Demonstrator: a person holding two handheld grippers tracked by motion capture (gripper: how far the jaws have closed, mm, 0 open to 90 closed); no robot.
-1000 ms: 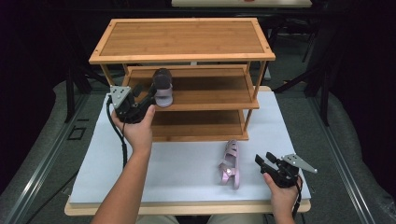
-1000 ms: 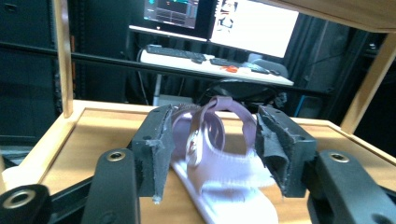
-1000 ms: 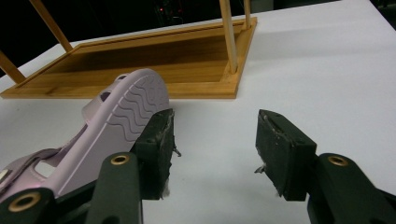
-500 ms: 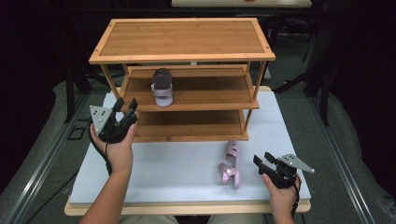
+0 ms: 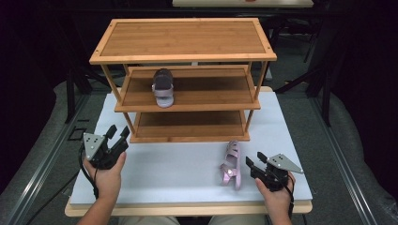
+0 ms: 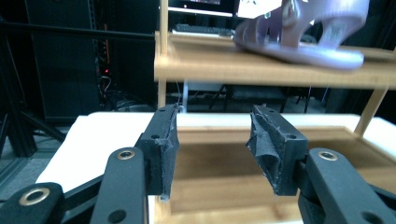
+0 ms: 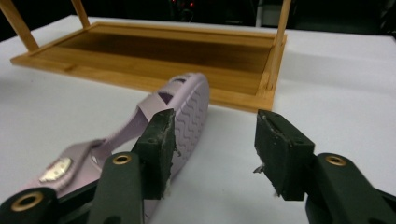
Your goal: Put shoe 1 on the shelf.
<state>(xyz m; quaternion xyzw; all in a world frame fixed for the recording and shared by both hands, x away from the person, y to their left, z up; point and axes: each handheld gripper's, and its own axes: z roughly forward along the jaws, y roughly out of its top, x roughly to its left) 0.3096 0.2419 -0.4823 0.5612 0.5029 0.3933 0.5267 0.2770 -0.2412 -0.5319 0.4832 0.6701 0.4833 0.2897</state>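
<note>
A lilac sandal [image 5: 163,89] stands on the middle board of a three-tier wooden shelf [image 5: 183,57], toward its left end; in the left gripper view this sandal [image 6: 299,32] sits up high. A second lilac sandal [image 5: 231,164] lies on its side on the white table, front right. My left gripper [image 5: 118,131] hovers open and empty by the shelf's front-left corner; the left gripper [image 6: 215,116] faces the bottom board. My right gripper [image 5: 254,159] is open just right of the lying sandal [image 7: 177,121]. Its jaws have just been closing a little, with nothing between them; the sole lies outside the right gripper's [image 7: 212,116] left jaw.
The white table [image 5: 178,183] has bare room in front of the shelf between my hands. The shelf's top and bottom boards [image 5: 187,124] carry nothing. Dark floor and stands surround the table.
My left gripper has drawn back from the middle shelf, down and to the left, leaving the sandal standing there. The right hand has edged slightly toward the lying sandal.
</note>
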